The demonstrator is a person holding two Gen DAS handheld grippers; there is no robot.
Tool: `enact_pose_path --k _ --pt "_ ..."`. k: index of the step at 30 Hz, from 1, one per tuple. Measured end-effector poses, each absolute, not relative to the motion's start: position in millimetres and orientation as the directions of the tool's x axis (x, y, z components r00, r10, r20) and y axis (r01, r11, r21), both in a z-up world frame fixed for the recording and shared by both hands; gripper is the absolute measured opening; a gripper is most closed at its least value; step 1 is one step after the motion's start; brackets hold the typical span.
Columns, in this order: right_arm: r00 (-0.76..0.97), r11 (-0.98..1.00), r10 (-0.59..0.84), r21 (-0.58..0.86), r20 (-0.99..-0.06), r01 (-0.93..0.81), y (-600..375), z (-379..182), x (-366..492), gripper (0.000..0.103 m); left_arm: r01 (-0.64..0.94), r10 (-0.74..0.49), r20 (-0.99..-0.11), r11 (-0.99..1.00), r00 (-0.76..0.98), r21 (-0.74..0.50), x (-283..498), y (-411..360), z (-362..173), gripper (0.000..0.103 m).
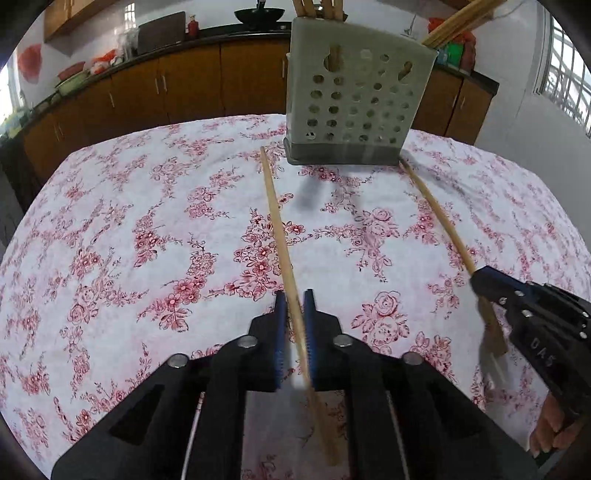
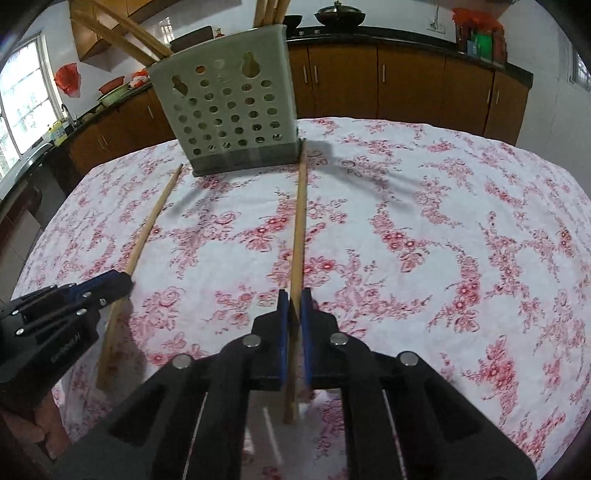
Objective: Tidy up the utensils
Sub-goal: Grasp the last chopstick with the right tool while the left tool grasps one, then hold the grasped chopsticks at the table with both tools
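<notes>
Two wooden chopsticks lie on the floral tablecloth [image 1: 147, 229], both pointing toward a pale perforated utensil holder [image 1: 354, 103] that has several chopsticks standing in it. My left gripper [image 1: 294, 299] is shut on the left chopstick [image 1: 275, 214], near its close end. My right gripper [image 2: 294, 295] is shut on the right chopstick [image 2: 301, 206], whose far tip touches the holder's [image 2: 229, 107] base. Each view shows the other gripper at its edge: the right gripper [image 1: 480, 282] over the right chopstick [image 1: 436, 210], and the left gripper [image 2: 118, 280] over the left chopstick [image 2: 155, 218].
The round table's far edge lies just behind the holder. Brown kitchen cabinets [image 1: 184, 88] with a dark counter run behind it, carrying a wok [image 1: 258, 16] and bowls. A person's hand [image 1: 550, 432] shows under the right gripper.
</notes>
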State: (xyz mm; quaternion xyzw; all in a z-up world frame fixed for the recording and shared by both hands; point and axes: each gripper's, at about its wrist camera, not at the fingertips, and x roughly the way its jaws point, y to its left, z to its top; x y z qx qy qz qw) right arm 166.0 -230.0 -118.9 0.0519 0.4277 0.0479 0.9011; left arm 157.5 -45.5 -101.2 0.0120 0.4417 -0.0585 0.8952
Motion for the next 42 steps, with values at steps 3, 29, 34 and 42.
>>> enact_pose_path --k 3,29,34,42 --pt "0.640 0.992 0.098 0.124 -0.762 -0.004 -242 -119 165 0.008 0.088 -0.072 -0.794 0.996 0.604 -0.023 165 -32 -99 0.008" --pt "0.639 0.995 0.035 0.085 -0.768 0.047 -253 -120 174 0.009 0.012 -0.050 -0.778 0.998 0.627 -0.054 181 7 -101 0.009" --pt "0.639 0.995 0.034 0.084 -0.768 0.047 -253 -120 174 0.009 0.011 -0.050 -0.778 0.998 0.626 -0.055 182 8 -101 0.009" --pt "0.639 0.995 0.036 0.085 -0.768 0.047 -253 -120 174 0.009 0.011 -0.049 -0.778 0.998 0.626 -0.054 181 8 -101 0.009"
